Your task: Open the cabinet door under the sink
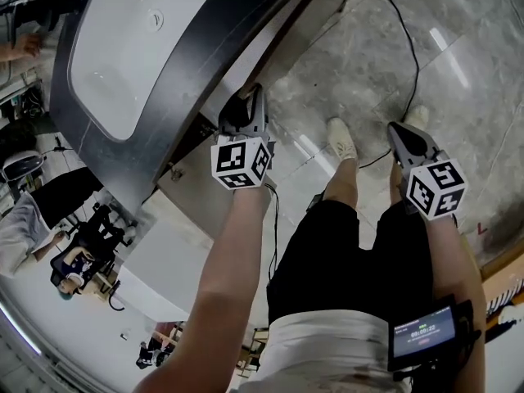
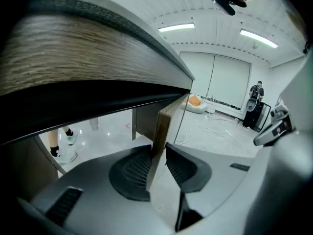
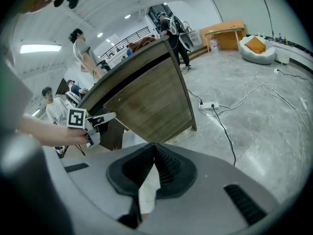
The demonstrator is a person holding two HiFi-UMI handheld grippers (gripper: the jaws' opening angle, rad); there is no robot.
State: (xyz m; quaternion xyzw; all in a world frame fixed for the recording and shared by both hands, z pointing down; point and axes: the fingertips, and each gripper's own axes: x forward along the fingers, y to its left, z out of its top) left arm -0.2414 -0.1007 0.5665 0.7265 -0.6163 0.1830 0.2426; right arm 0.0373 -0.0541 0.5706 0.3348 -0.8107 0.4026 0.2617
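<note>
left gripper (image 2: 157, 151) pinching door (image 2: 167, 120), right gripper (image 3: 154, 150) closed

Bright, even indoor light throughout. Long ceiling lamps (image 2: 176, 27) glow white in the left gripper view, and the polished floor (image 1: 446, 51) throws back pale streaks of glare in the head view. The white sink (image 1: 123, 56) is nearly washed out. Deep shadow lies above the cabinet door (image 2: 168, 121). All views bow strongly at their edges; both gripper views darken to black corners.
</note>
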